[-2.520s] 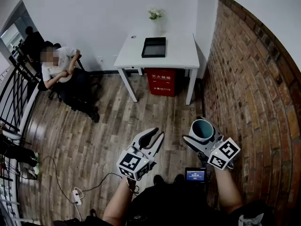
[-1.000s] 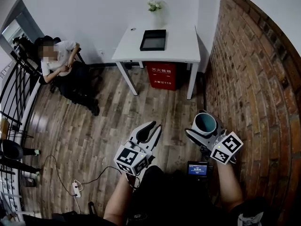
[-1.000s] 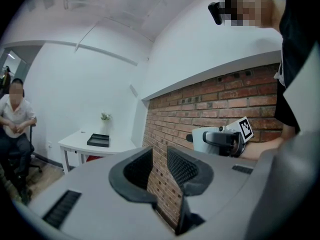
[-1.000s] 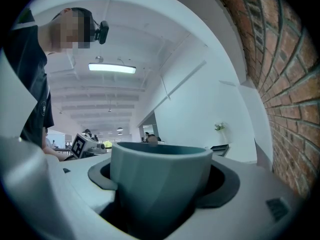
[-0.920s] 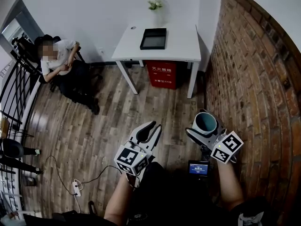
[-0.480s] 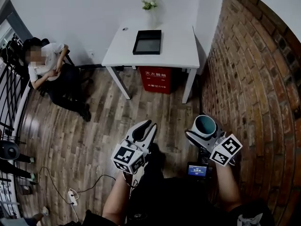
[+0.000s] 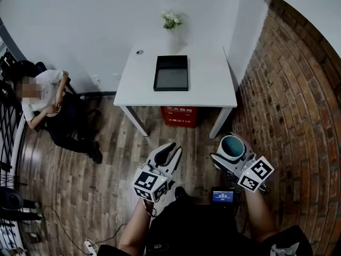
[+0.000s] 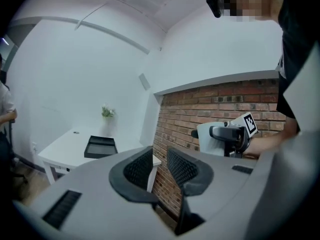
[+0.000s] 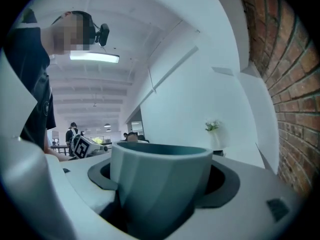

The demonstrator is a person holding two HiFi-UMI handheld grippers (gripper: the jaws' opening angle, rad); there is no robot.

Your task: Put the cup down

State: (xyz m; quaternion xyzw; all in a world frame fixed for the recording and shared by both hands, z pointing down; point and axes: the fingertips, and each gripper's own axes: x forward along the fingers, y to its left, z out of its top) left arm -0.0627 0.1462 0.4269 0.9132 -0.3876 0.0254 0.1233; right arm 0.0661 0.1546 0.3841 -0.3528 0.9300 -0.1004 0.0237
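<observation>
A white cup with a teal inside (image 7: 232, 143) stays upright in the air, and my right gripper (image 7: 230, 152) is shut on it, at the right by the brick wall. In the right gripper view the cup (image 9: 160, 184) fills the space between the jaws. My left gripper (image 7: 171, 149) hangs level with it to the left, jaws nearly together with only a thin slit and nothing between them (image 8: 160, 159). The white table (image 7: 213, 84) stands ahead of both grippers, beyond a strip of wooden floor.
On the table lie a black tray (image 7: 171, 72) and a vase of white flowers (image 7: 171, 20). A red box (image 7: 180, 116) sits under it. The brick wall (image 7: 298, 89) runs along the right. A person sits on a chair (image 7: 48, 103) at the left.
The view has closed in on the table, which now looks larger and nearer. Both grippers keep the same pose, and the cup stays in the right one.
</observation>
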